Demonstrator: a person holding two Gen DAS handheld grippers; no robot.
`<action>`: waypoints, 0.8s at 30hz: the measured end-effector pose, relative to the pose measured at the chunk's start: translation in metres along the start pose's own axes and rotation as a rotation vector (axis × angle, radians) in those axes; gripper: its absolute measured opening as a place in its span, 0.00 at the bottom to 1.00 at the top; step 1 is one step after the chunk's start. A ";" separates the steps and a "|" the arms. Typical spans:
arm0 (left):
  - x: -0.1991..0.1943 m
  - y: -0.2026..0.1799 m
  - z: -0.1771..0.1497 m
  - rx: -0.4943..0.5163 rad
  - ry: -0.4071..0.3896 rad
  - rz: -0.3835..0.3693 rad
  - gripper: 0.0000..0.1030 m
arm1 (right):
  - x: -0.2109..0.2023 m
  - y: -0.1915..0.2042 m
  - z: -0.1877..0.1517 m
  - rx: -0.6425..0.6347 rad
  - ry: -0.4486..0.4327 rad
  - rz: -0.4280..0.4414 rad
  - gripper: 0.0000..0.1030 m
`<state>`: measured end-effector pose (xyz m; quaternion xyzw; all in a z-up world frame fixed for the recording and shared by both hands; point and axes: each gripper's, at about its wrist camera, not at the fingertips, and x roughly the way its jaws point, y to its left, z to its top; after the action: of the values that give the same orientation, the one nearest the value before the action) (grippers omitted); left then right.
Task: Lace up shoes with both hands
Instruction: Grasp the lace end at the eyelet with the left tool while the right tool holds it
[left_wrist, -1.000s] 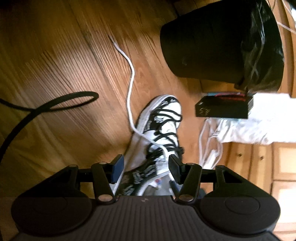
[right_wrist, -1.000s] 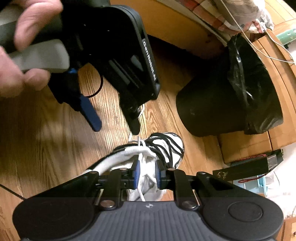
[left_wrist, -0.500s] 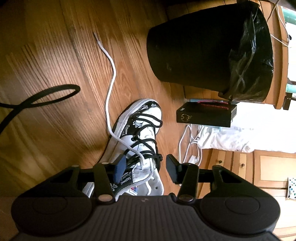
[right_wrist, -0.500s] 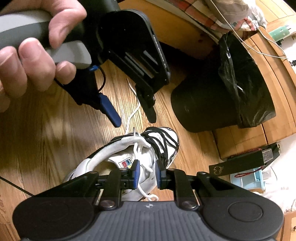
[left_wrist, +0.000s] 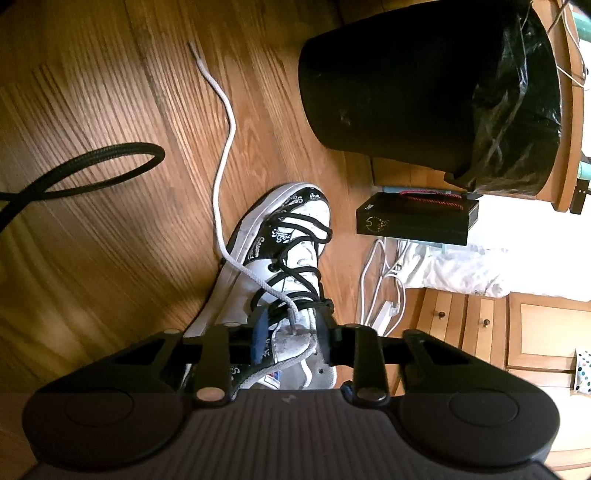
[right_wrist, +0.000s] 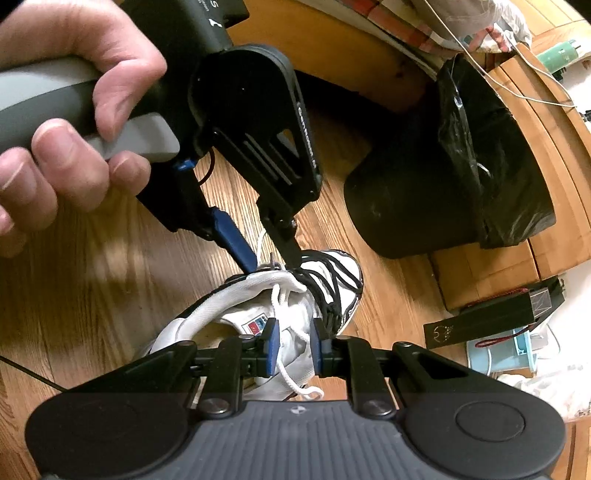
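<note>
I am closing my left gripper on the top of the shoe, where the white lace is coming out of an upper eyelet beside the tongue; the lace and the tongue edge are sitting between the jaws as they are narrowing. To do this well, I am judging that the pads should be catching the lace alone, close to the eyelet, not the black lace or the tongue fabric, so a pull is drawing it through cleanly. My right gripper is standing narrowly apart over the shoe's inner tongue with a strand of white lace between the pads; I cannot tell whether they are pinching it.

The left wrist view is showing the free end of the lace trailing far out across the wood floor, and the laced toe. The right wrist view is showing instead my left hand squeezing the handle, and the shoe's open collar
</note>
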<state>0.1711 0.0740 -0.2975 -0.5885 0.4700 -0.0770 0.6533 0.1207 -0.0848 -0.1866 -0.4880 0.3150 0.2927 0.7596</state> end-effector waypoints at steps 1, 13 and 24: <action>0.000 0.000 0.000 -0.003 0.002 -0.005 0.20 | 0.000 0.000 0.000 0.000 0.000 0.001 0.19; 0.000 -0.002 -0.001 0.039 -0.014 -0.005 0.03 | -0.001 0.003 0.001 -0.011 0.000 0.000 0.19; -0.006 0.000 0.000 0.040 -0.049 -0.006 0.03 | -0.001 0.002 -0.001 -0.009 0.003 -0.001 0.19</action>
<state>0.1676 0.0776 -0.2942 -0.5786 0.4504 -0.0741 0.6759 0.1181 -0.0846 -0.1874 -0.4920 0.3145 0.2930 0.7571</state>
